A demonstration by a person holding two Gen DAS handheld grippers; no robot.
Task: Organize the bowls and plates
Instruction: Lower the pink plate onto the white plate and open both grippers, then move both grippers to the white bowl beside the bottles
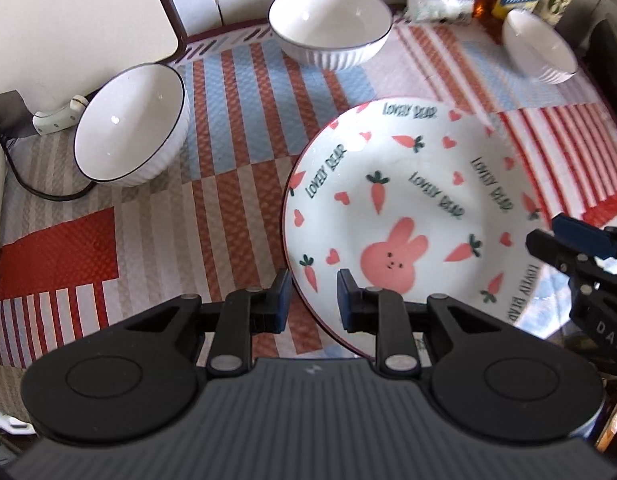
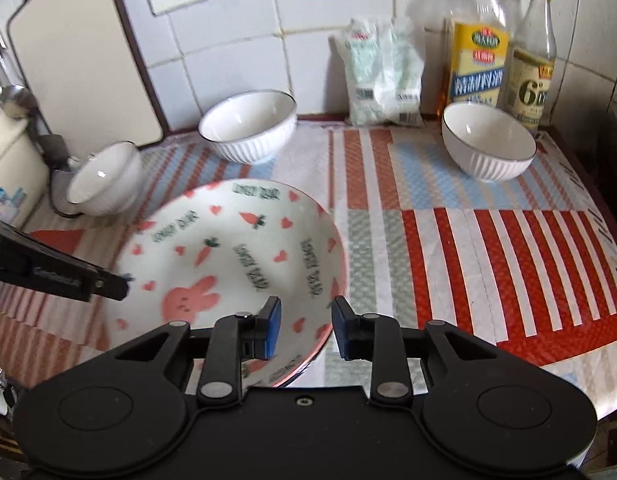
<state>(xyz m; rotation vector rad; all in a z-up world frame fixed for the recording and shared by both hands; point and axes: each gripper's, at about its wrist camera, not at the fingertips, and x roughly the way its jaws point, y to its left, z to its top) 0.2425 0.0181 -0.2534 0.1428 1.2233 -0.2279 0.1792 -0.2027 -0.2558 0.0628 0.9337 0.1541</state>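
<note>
A white plate with pink rabbit and carrot print (image 1: 412,216) lies on the striped mat; it also shows in the right wrist view (image 2: 232,252). My left gripper (image 1: 310,300) is open, its jaws straddling the plate's near left rim. My right gripper (image 2: 304,326) is open, its jaws straddling the plate's near right rim; it also shows in the left wrist view (image 1: 568,244). Three white ribbed bowls stand around: one tilted at the left (image 1: 132,120), one at the back middle (image 1: 328,24), one at the back right (image 1: 542,46).
A cutting board (image 2: 80,60) leans on the tiled wall at the left. A white appliance (image 2: 8,168) with a black cord stands far left. A white packet (image 2: 382,72) and two bottles (image 2: 478,52) stand at the back. The mat's (image 2: 508,248) right edge drops off.
</note>
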